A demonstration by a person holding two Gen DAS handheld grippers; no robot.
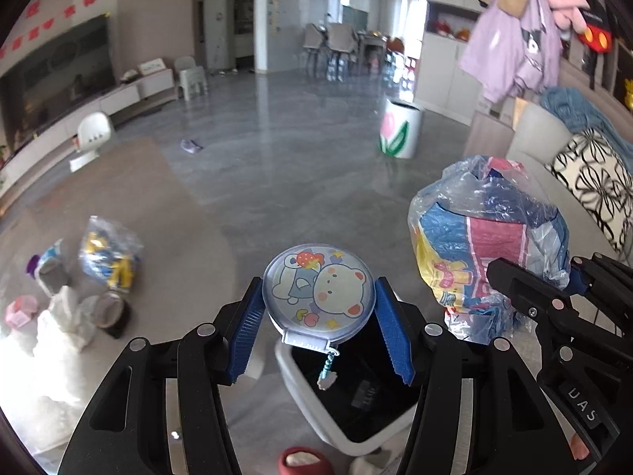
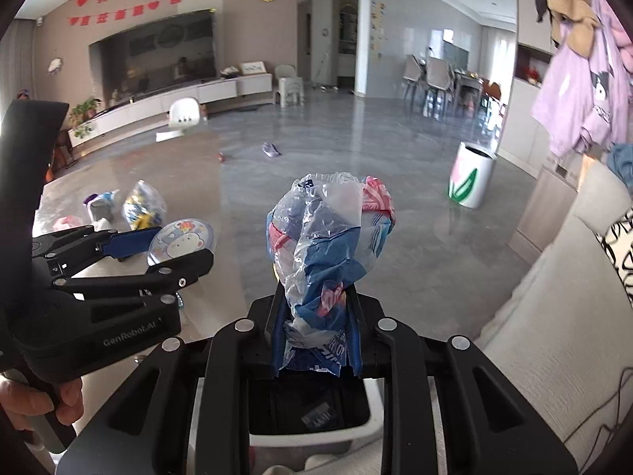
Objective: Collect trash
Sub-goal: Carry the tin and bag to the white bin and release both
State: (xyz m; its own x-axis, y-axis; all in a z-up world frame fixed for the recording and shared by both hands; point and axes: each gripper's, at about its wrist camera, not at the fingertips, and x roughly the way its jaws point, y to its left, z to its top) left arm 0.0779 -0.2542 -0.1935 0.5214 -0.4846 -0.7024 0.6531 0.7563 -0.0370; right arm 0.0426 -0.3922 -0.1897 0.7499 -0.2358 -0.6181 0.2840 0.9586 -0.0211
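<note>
The left hand-held gripper [image 1: 319, 316] pinches a round clear case [image 1: 318, 288] printed with a cartoon bear, its blue pads [image 1: 248, 336] pressed on either side of the disc; a small charm [image 1: 327, 376] dangles from the case's tab. The case sits in the lower middle of the left wrist frame, right over the dark opening of a white trash bin [image 1: 316, 407]. The right hand-held gripper [image 2: 316, 340] is nearly pressed together, clamping the bottom of a crumpled plastic bag [image 2: 328, 245] that stands up in the centre of the right wrist frame, with the same bin [image 2: 368, 415] below it. More wrappers [image 1: 108, 253] lie on the floor at the left of the left wrist frame, and a white bin with a tulip picture [image 1: 401, 128] stands at upper right.
</note>
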